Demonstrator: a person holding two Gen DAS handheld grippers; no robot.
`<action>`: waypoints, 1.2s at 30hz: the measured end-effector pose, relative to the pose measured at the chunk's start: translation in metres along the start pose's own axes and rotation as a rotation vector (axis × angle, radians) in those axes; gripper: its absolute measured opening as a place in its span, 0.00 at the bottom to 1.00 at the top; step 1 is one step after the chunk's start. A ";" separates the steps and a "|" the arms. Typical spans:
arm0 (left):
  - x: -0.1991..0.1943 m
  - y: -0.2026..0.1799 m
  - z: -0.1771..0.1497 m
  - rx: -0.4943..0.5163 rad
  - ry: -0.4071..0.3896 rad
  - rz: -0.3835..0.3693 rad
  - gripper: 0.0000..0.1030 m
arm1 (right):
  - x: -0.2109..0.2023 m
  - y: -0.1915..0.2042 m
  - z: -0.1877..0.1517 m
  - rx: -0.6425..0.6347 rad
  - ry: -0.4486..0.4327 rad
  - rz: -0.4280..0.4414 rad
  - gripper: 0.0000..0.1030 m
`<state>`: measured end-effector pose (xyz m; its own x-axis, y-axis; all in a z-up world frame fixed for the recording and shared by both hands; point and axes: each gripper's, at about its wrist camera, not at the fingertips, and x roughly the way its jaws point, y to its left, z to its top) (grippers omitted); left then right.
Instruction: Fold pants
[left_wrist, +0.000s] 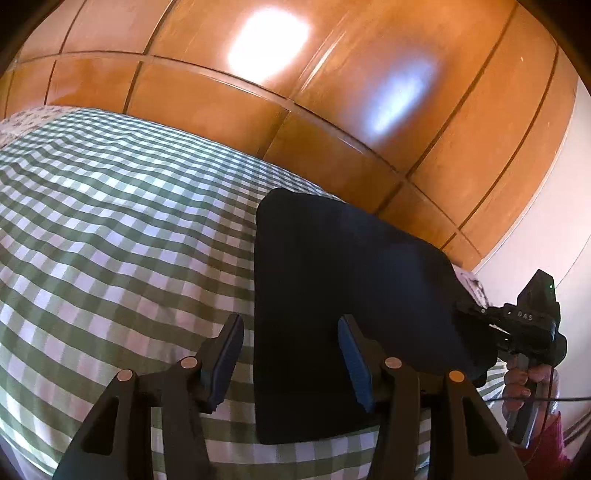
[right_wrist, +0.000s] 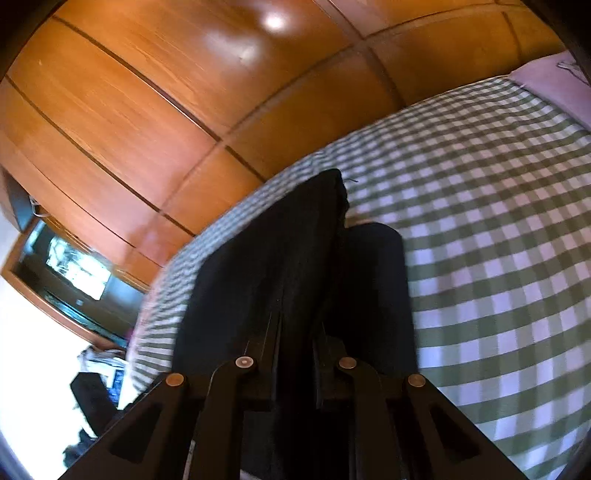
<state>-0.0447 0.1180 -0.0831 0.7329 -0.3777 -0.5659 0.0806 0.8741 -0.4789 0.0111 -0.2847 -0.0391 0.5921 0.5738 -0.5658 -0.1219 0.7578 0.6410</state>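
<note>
Dark navy pants (left_wrist: 351, 266) lie folded on the right part of a green-and-white checked bed cover (left_wrist: 110, 221). My left gripper (left_wrist: 290, 358) hovers open just above the pants' near left edge. Its left pad is over the checked cover and its right pad (left_wrist: 354, 362) over the dark cloth, with nothing pinched. My right gripper (left_wrist: 469, 312), held by a hand (left_wrist: 524, 384), grips the pants' right edge. In the right wrist view that gripper (right_wrist: 299, 328) is shut on a raised flap of the pants (right_wrist: 280, 240), and the rest of the pants (right_wrist: 373, 277) lies flat to its right.
Glossy wooden wardrobe doors (left_wrist: 332, 92) stand behind the bed, with a white wall (left_wrist: 546, 203) at the right. A floral pillow (left_wrist: 22, 122) lies at the bed's far left. A framed dark screen or mirror (right_wrist: 66, 266) hangs beyond the bed's end, with clutter (right_wrist: 96, 373) below it.
</note>
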 end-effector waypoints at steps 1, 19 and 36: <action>0.001 0.000 -0.001 -0.002 -0.001 0.001 0.54 | 0.004 -0.003 -0.002 0.000 0.006 -0.012 0.13; -0.006 0.002 0.010 -0.004 0.041 0.054 0.56 | -0.011 -0.010 -0.001 -0.002 -0.039 -0.088 0.27; 0.097 -0.095 0.087 0.350 0.194 0.179 0.56 | 0.049 0.076 0.032 -0.448 0.002 -0.307 0.30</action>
<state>0.0776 0.0253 -0.0342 0.6185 -0.2316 -0.7509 0.2124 0.9693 -0.1240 0.0567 -0.2095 -0.0015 0.6521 0.3055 -0.6938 -0.2715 0.9486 0.1625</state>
